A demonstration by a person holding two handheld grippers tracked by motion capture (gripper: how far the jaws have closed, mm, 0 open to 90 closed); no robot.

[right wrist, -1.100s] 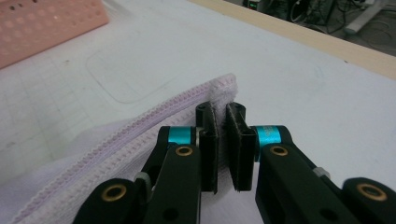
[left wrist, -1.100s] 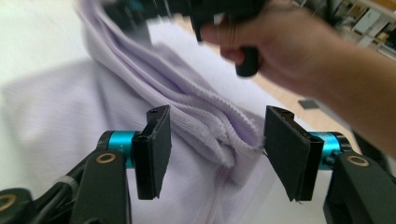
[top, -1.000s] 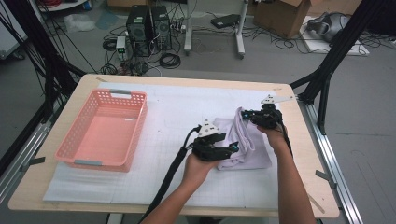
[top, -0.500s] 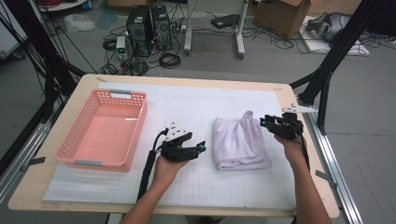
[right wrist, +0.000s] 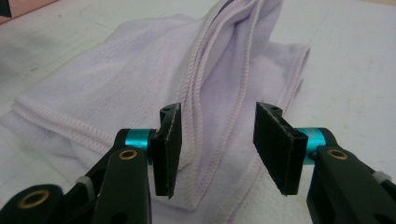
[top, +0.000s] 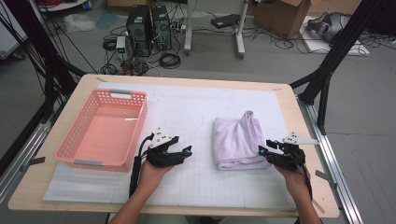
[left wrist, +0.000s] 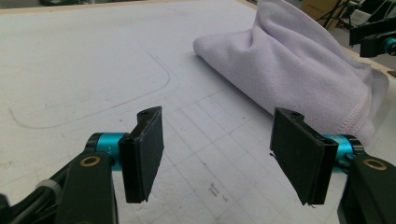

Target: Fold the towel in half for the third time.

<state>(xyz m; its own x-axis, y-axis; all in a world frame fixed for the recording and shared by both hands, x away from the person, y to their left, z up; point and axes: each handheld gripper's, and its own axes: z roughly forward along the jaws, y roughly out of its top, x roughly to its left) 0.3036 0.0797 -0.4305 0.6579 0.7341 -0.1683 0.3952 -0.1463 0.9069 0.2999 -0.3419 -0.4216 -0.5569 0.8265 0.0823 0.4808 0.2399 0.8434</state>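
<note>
Pink plastic basket (top: pixel 105 128) sits at the left of the worktop (top: pixel 187 81), open side up and with nothing in it, likely waiting as the place where the folded cloth will end up. Just right of it the left tool (top: pixel 186 152) rests low over the white mat (top: pixel 196 109), its jaws spread with only bare gridded surface between them, as the left gripper view shows; it points toward the cloth but stands apart from it, so it seems parked out of the way or lining up for the next reach. Right of centre lies the pale lilac towel (top: pixel 238 140), folded into a flat bundle with one far corner standing up in a peak. The right tool (top: pixel 265 152) is at the near right edge of that towel. Its jaws have just been opening, and in the right gripper view they stand released on either side of a stitched hem ridge (right wrist: pixel 212 116), pads not pressing on it, which suggests a fold has been let go.
</note>
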